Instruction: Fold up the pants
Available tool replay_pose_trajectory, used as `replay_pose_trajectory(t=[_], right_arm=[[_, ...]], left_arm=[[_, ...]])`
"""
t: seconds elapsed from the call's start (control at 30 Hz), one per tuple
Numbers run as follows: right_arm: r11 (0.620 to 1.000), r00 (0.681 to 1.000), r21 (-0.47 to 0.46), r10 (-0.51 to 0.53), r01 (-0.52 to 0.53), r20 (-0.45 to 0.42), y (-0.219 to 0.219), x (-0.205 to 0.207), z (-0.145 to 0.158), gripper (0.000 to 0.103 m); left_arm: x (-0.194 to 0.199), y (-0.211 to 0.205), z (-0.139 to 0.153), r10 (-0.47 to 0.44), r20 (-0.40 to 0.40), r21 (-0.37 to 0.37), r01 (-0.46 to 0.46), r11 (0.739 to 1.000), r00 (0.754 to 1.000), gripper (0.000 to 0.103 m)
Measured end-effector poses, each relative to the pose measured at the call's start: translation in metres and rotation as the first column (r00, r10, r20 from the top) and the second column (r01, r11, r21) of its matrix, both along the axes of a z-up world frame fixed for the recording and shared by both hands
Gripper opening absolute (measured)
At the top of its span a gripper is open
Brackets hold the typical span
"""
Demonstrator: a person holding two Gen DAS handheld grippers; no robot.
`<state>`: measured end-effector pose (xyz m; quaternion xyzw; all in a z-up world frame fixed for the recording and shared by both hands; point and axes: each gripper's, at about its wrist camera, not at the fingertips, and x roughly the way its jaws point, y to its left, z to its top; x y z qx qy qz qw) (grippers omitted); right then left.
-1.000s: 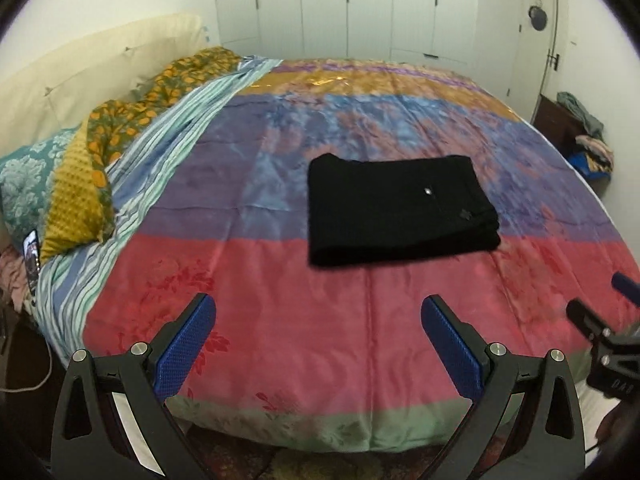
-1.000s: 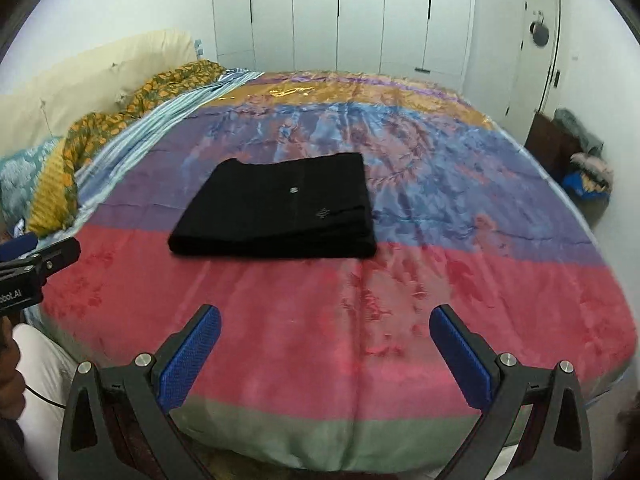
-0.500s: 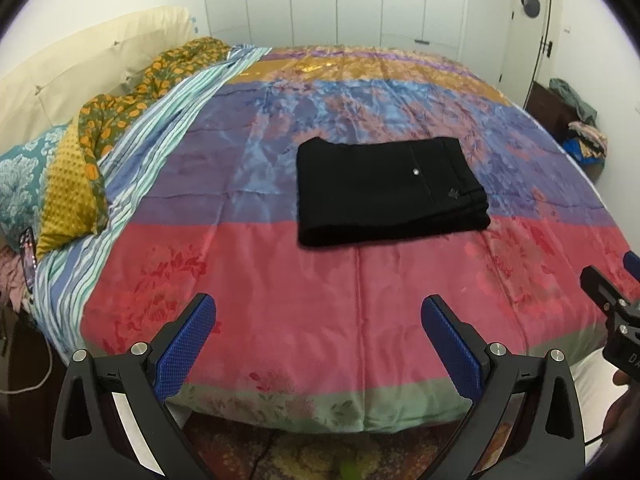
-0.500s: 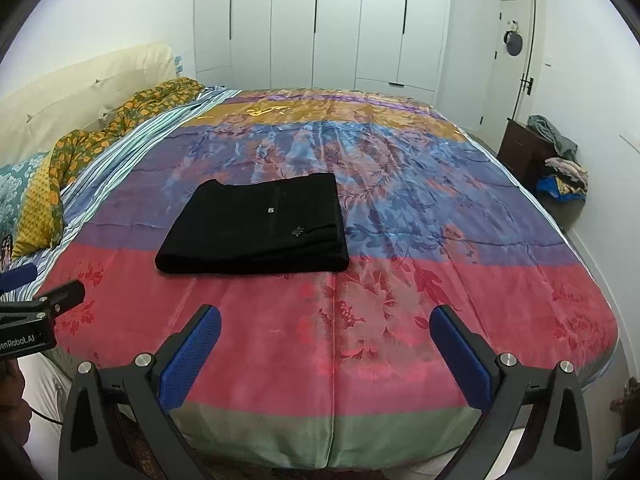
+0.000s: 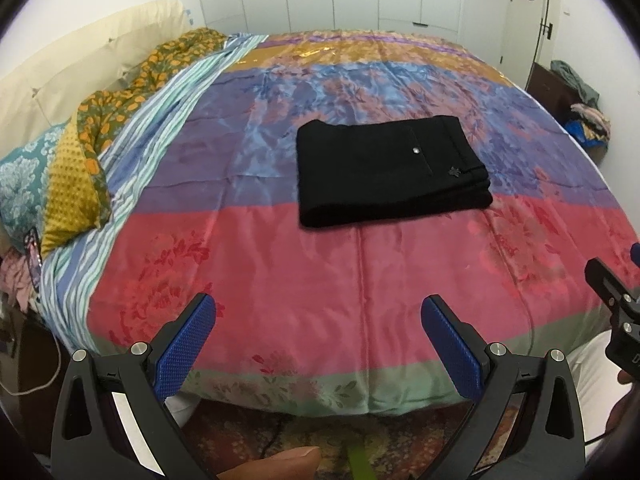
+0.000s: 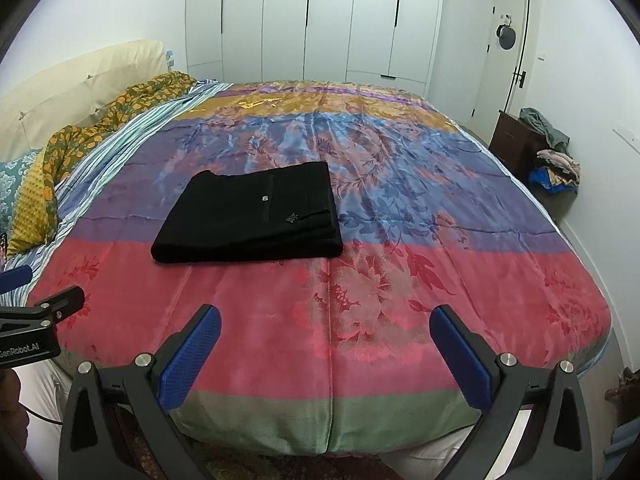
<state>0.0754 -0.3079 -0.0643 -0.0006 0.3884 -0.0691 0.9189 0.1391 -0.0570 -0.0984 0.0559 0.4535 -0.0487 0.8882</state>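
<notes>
Black pants (image 5: 390, 172) (image 6: 252, 216) lie folded into a flat rectangle in the middle of the bed, a small silver button on top. My left gripper (image 5: 318, 320) hangs open above the bed's foot edge, well short of the pants, nothing between its blue pads. My right gripper (image 6: 326, 332) is also open and empty, over the red and green bands of the cover, back from the pants. In the left wrist view the right gripper (image 5: 612, 300) shows at the right edge; the right wrist view has the left gripper (image 6: 36, 312) at its left edge.
A striped multicolour bedspread (image 6: 400, 184) covers the bed. Pillows and a patterned blanket (image 5: 80, 152) are piled along the left by a cream headboard. White wardrobes (image 6: 320, 20) stand behind. A dark cabinet with heaped clothes (image 6: 540, 148) is at right by a door. A fingertip (image 5: 280, 466) shows below.
Both grippers have drawn back from the bed and risen, so the folded pants look farther away and the foot edge and floor show. Both stayed open. The pants have not moved.
</notes>
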Motion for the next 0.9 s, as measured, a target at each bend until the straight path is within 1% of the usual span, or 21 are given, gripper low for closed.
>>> replay_pose_trajectory(t=[0.2, 0.23, 0.3, 0.37, 0.43, 0.5, 0.53, 0.57, 0.63, 0.7, 0.73, 0.8, 0.87, 0.9], right_arm=[[1.0, 1.0, -0.021, -0.004, 0.004, 0.025, 0.0, -0.005, 0.009, 0.103], [1.0, 0.999, -0.018, -0.004, 0.005, 0.032, -0.001, -0.006, 0.012, 0.103], [1.0, 0.999, 0.003, -0.001, 0.0, 0.049, -0.005, -0.008, 0.018, 0.103], [0.999, 0.997, 0.04, 0.002, -0.006, 0.082, -0.01, -0.012, 0.027, 0.103], [0.998, 0.988, 0.07, -0.018, 0.008, 0.151, -0.017, -0.019, 0.04, 0.103], [0.998, 0.983, 0.06, -0.046, 0.036, 0.176, -0.02, -0.022, 0.046, 0.103], [0.998, 0.984, 0.038, -0.052, 0.046, 0.17, -0.019, -0.021, 0.048, 0.103], [0.999, 0.986, 0.014, -0.044, 0.042, 0.161, -0.017, -0.018, 0.05, 0.103], [1.0, 0.988, -0.002, -0.007, 0.007, 0.156, -0.014, -0.015, 0.052, 0.103], [1.0, 0.991, -0.006, -0.02, 0.021, 0.131, -0.011, -0.012, 0.051, 0.103], [1.0, 0.992, -0.006, -0.025, 0.026, 0.124, -0.01, -0.011, 0.05, 0.103], [0.999, 0.992, -0.011, -0.03, 0.031, 0.121, -0.007, -0.011, 0.049, 0.103], [0.998, 0.992, -0.037, -0.036, 0.041, 0.117, -0.003, -0.012, 0.046, 0.103], [0.998, 0.992, -0.044, -0.035, 0.04, 0.119, -0.001, -0.012, 0.045, 0.103]], left_arm=[[-0.001, 0.003, 0.004, 0.01, 0.003, -0.007, -0.01, 1.0, 1.0, 0.103], [-0.001, 0.005, 0.007, 0.016, 0.014, -0.007, -0.016, 1.0, 1.0, 0.103], [-0.002, 0.008, 0.014, 0.029, 0.058, -0.019, -0.028, 0.999, 0.998, 0.103], [-0.005, 0.014, 0.024, 0.032, 0.116, -0.064, -0.024, 0.998, 0.993, 0.103], [-0.006, 0.016, 0.031, 0.019, 0.151, -0.09, -0.006, 0.996, 0.988, 0.103], [-0.008, 0.014, 0.038, -0.021, 0.19, -0.062, 0.034, 0.997, 0.982, 0.103], [-0.009, 0.01, 0.041, -0.045, 0.199, -0.033, 0.052, 0.998, 0.979, 0.103], [-0.01, 0.009, 0.043, -0.056, 0.2, -0.024, 0.062, 0.998, 0.978, 0.103], [-0.011, 0.008, 0.046, -0.053, 0.196, -0.047, 0.063, 0.997, 0.979, 0.103], [-0.011, 0.01, 0.048, -0.036, 0.177, -0.079, 0.05, 0.996, 0.984, 0.103], [-0.012, 0.011, 0.048, -0.029, 0.172, -0.077, 0.043, 0.996, 0.985, 0.103], [-0.014, 0.008, 0.048, -0.017, 0.179, -0.046, 0.026, 0.999, 0.984, 0.103], [-0.015, 0.006, 0.045, -0.011, 0.176, -0.011, 0.013, 1.0, 0.984, 0.103], [-0.015, 0.006, 0.044, -0.009, 0.17, -0.012, 0.011, 1.0, 0.985, 0.103]])
